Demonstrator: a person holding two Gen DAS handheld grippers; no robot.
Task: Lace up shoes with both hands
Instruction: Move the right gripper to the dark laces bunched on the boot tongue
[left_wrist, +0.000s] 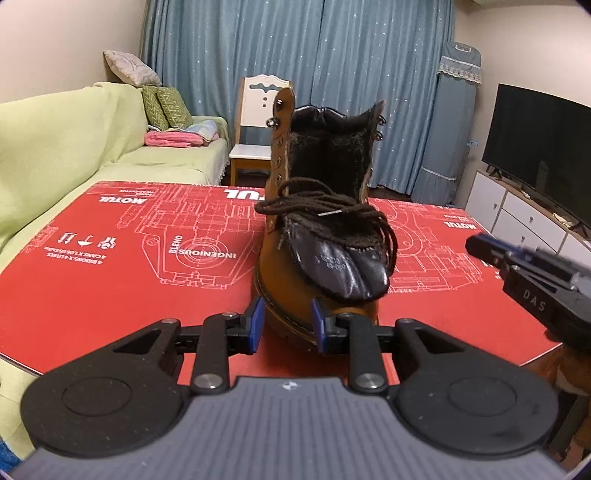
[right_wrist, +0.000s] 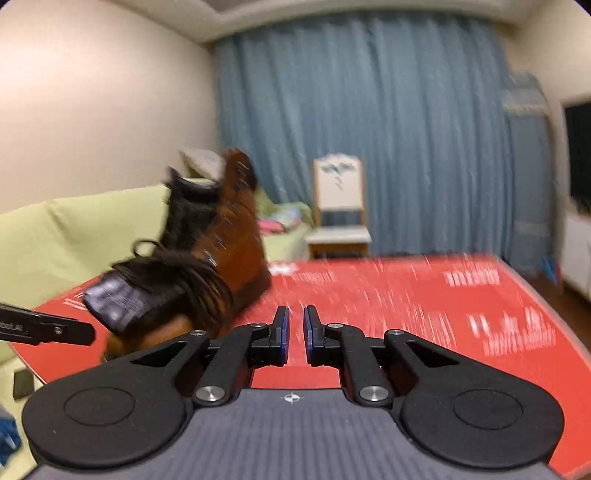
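Left tongs (left_wrist: 286, 320) stand wide around the toe of a brown boot (left_wrist: 317, 236) on the red tabletop (left_wrist: 110, 280); right tongs (right_wrist: 296, 334), beside it, are slightly parted and empty; loose laces (left_wrist: 332, 214) pile over its tongue.

Left gripper (left_wrist: 287, 320) jaws stand wide; right gripper (right_wrist: 296, 334) jaws narrowly parted.

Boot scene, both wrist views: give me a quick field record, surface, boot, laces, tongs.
surface: red printed board
boot: brown boot, upright, toe toward left wrist camera
tongue: dark, flopped forward over the toe
laces: dark laces, loose heap on the tongue, upper eyelets unthreaded
left tongs: pads either side of the toe; contact unclear
right tongs: narrow gap, nothing between, right of the boot
image quality: right wrist view motion-blurred
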